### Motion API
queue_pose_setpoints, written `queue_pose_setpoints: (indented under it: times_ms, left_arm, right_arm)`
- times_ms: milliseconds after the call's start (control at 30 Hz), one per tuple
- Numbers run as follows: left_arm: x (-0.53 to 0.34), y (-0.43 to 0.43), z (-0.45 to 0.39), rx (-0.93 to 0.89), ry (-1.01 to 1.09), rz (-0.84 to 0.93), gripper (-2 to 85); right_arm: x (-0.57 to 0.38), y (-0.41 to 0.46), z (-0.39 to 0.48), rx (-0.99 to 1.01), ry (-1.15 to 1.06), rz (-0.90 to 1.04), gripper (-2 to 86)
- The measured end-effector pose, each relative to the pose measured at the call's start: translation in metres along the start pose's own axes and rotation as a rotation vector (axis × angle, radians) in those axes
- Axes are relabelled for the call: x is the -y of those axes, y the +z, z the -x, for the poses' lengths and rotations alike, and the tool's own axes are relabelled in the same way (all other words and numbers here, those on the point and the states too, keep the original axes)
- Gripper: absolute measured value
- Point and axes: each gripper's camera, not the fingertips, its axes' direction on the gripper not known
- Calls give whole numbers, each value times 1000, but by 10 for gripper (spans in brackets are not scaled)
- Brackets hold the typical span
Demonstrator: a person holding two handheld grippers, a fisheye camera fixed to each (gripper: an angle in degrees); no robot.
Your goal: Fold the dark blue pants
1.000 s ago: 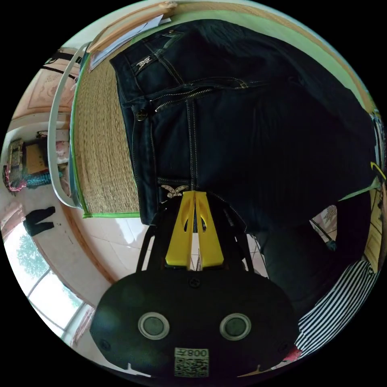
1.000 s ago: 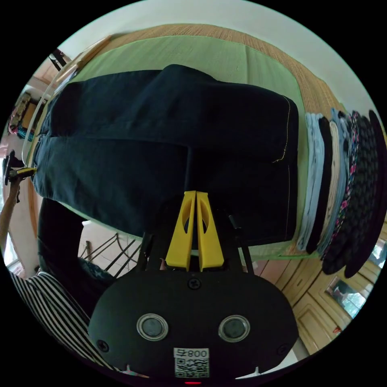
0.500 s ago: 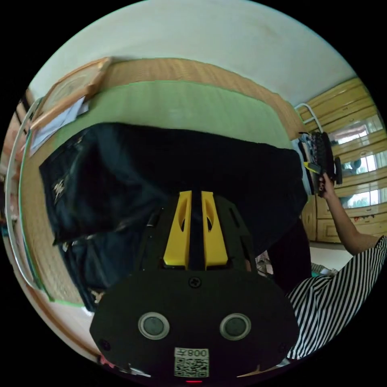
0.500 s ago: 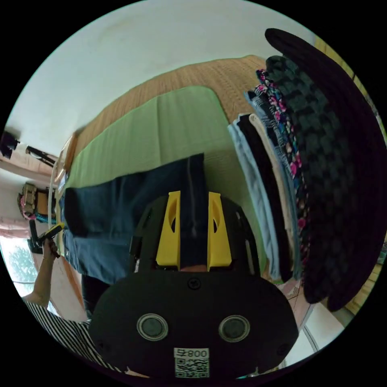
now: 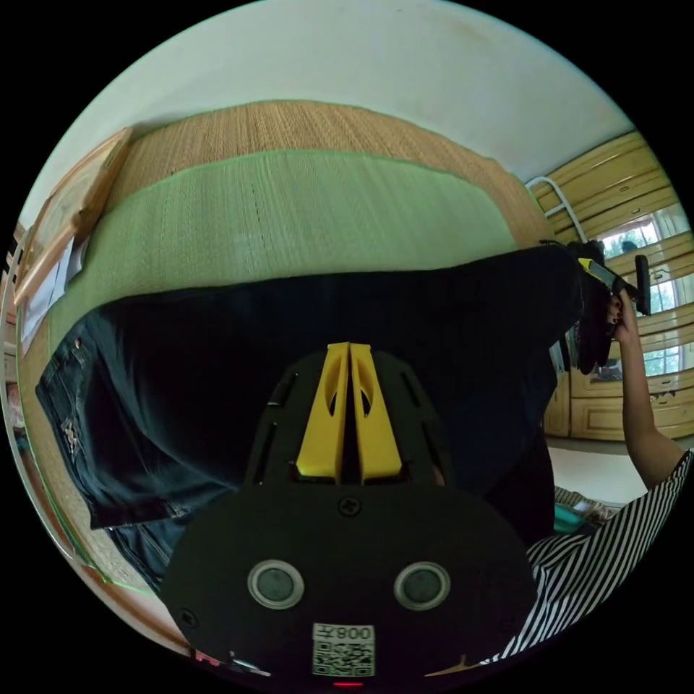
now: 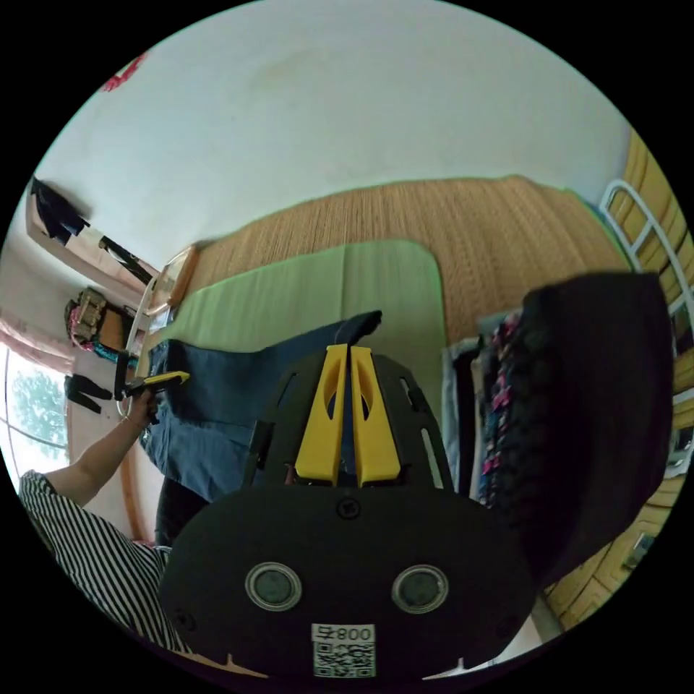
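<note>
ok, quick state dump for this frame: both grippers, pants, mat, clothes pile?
left gripper: shut on the dark blue pants
right gripper: shut on the dark blue pants
dark blue pants: lifted, stretched between both grippers, part hanging below
green mat: spread flat on the woven mat
woven mat: flat, partly covered by the green mat
folded clothes: stacked at the mat's end

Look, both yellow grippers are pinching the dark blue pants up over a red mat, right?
Not quite: the mat is green, not red, as the left gripper view shows. The rest holds. The left gripper and the right gripper each have their jaws closed on the dark blue pants, held up over the mat.
</note>
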Motion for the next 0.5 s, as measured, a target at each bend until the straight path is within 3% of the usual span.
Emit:
queue_pose_setpoints:
  times_ms: [200,367,500]
  left_arm:
    - [16,44,17,37,-12,26,1]
    - [6,93,36,86,-53,104,1]
    - [9,121,49,63,-71,100,1]
  right_arm:
    - [58,26,-26,-230,110,108,-3]
    - [29,76,-6,-75,65,124,-4]
    - [15,156,0,-157,64,306,-3]
